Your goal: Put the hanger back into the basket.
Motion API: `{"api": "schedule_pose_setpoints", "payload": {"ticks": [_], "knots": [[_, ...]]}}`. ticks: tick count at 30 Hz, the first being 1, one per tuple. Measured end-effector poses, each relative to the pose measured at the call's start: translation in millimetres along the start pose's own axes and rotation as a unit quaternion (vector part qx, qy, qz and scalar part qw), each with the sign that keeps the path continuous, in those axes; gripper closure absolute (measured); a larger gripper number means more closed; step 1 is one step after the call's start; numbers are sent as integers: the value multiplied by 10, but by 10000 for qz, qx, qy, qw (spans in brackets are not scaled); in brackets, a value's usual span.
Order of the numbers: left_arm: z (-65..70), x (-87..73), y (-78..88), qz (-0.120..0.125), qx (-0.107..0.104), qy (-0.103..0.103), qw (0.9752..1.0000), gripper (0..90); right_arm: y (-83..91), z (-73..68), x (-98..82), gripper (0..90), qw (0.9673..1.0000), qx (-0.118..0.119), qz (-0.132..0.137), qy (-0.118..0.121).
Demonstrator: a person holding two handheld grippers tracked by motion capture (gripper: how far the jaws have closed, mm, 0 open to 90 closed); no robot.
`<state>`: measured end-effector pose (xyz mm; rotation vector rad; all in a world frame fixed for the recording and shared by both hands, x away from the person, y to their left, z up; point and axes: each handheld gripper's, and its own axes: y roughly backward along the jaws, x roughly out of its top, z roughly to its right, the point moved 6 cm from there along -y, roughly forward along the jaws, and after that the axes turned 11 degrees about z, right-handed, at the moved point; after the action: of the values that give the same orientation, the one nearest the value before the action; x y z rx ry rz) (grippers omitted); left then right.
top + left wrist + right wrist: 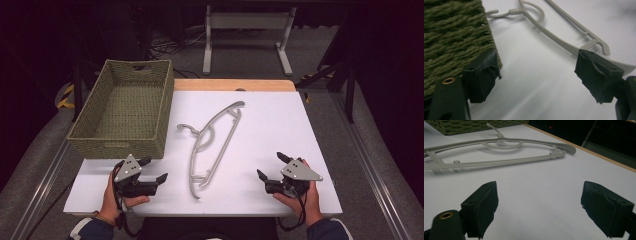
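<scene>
While the woven basket (122, 107) sits empty at the far left of the white surface (280, 130), the left tool (154, 170) rests just before it, jaws spread and holding nothing. Between both hands lies the grey plastic hanger (212, 145), flat and untouched, probably awaiting pickup. Rightmost, the right tool (271, 166) rests likewise spread and empty, angled toward it.

Left gripper view: basket (454, 37) cut off at top and left, only a blurred woven corner; hanger (564, 42) runs off the top edge, its near end hidden behind the right-hand jaw. Right gripper view: hanger's (499, 161) left end cropped, basket (469, 125) just a strip at the top. High view: forearms cropped at bottom.
</scene>
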<state>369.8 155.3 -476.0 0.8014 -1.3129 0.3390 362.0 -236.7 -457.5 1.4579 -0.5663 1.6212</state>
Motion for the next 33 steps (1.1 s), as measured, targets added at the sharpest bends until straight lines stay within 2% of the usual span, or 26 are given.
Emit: {"api": "schedule_pose_setpoints", "payload": {"ticks": [3,5,6,7,8,9,11,12,13,15,16,17,19,20,21,22,23,24,25,26,27,28,29,30,33], "knots": [[73,45,-115,-140,-67,102,9998,214,-1,7,-11,149,10000,6,-37,33],[143,67,-221,-326,-71,115,9994,232,-11,14,-29,151,9999,9,-103,36],[217,83,-314,-480,-108,39,9988,236,-13,14,-34,151,9999,14,-120,40],[217,83,-314,-480,-108,39,9988,247,-13,14,-34,151,9999,14,-120,40],[262,90,-396,-636,-62,-43,9979,247,-17,13,-38,151,9999,20,-140,51],[303,96,-468,-738,-134,-47,9972,253,-20,13,-42,151,9998,18,-164,77],[323,98,-520,-830,-64,-31,9965,293,-21,6,-45,152,9998,39,-186,113],[331,103,-566,-941,-19,-15,9956,308,-23,1,-47,153,9997,65,-190,124],[338,125,-663,-1094,19,99,9939,334,-27,-4,-51,154,9997,68,-197,115],[333,129,-697,-1165,72,98,9931,349,-29,-8,-55,154,9997,80,-209,117],[333,138,-750,-1216,108,176,9924,350,-29,-11,-58,155,9996,85,-218,124],[329,142,-785,-1296,102,195,9913,359,-29,-15,-61,157,9996,108,-235,129],[302,146,-862,-1418,228,112,9896,390,-28,-21,-67,161,9995,149,-254,148],[294,140,-908,-1486,259,187,9884,390,-28,-21,-67,161,9995,149,-254,148],[279,123,-985,-1616,236,330,9860,407,-32,-22,-73,162,9994,159,-274,152],[276,116,-1022,-1696,246,359,9846,435,-40,-24,-79,162,9993,167,-298,144],[276,110,-1061,-1828,287,263,9824,447,-42,-26,-86,163,9992,186,-335,148],[278,119,-1071,-1894,318,177,9812,455,-46,-27,-97,163,9989,193,-382,168],[278,119,-1071,-1894,318,177,9812,459,-50,-27,-102,164,9989,188,-390,170],[281,148,-1098,-2077,330,61,9776,468,-52,-28,-111,165,9988,202,-428,157],[292,160,-1110,-2142,325,51,9762,479,-56,-26,-120,167,9986,218,-462,151],[292,160,-1110,-2142,325,51,9762,508,-60,-25,-129,168,9985,225,-488,140],[293,182,-1132,-2247,290,-9,9740,532,-63,-26,-138,168,9982,225,-535,124],[293,182,-1132,-2247,290,-9,9740,545,-66,-24,-143,168,9981,232,-556,127],[266,204,-1158,-2358,229,-27,9715,595,-66,-25,-151,168,9979,234,-593,110]]}}
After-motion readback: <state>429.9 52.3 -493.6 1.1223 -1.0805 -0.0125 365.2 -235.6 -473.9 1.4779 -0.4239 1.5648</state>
